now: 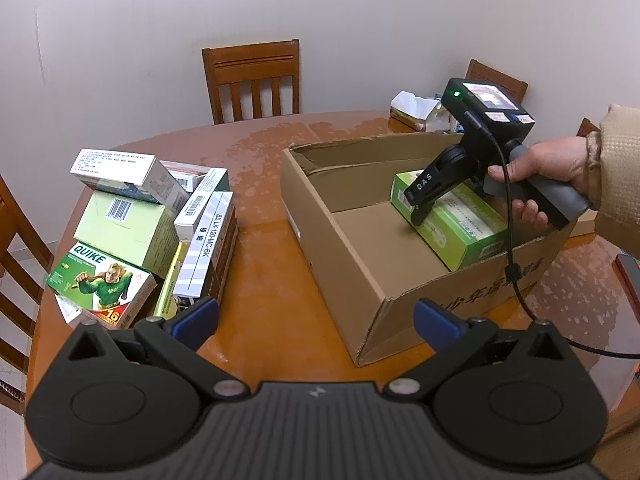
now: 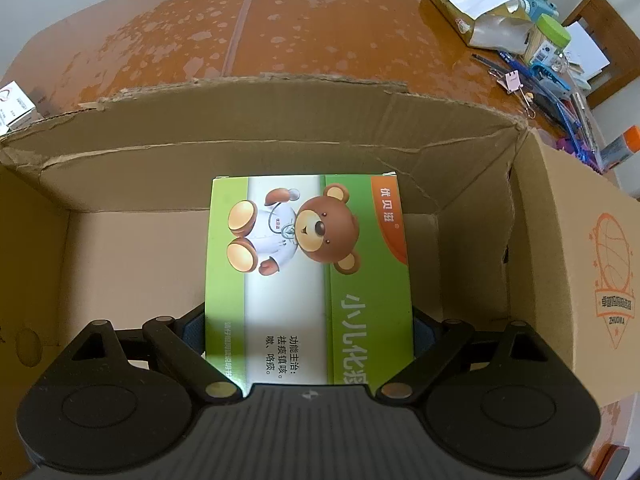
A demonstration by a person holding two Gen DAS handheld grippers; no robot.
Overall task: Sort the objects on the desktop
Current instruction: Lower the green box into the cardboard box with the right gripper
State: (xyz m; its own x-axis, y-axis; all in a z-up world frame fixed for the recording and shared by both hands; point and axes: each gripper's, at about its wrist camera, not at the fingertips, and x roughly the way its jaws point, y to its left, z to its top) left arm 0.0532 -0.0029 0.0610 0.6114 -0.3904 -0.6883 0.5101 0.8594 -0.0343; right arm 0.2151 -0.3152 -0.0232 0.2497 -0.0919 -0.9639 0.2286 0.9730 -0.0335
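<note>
An open cardboard carton [image 1: 352, 248] [image 2: 240, 128] stands on the orange-brown table. Inside it, my right gripper [image 2: 308, 328] points steeply down and is shut on a green medicine box with a cartoon bear [image 2: 308, 240] [image 1: 460, 228]; its blue pads press on both long sides. The box hangs tilted near the carton's right end. A person's hand [image 1: 540, 176] holds that gripper's handle. My left gripper [image 1: 316, 320] stands open over the table by the carton's near corner, with nothing between its blue pads [image 1: 196, 320]. A pile of medicine boxes [image 1: 140, 220] lies to its left, a green QUIKE box [image 1: 100, 284] in front.
Wooden chairs [image 1: 252, 80] stand around the round table [image 1: 260, 260]. Behind the carton lie a tissue pack [image 2: 468, 4], a green-lidded jar [image 2: 550, 36] and loose pens and clips [image 2: 552, 84]. A small white box [image 2: 14, 104] sits left of the carton.
</note>
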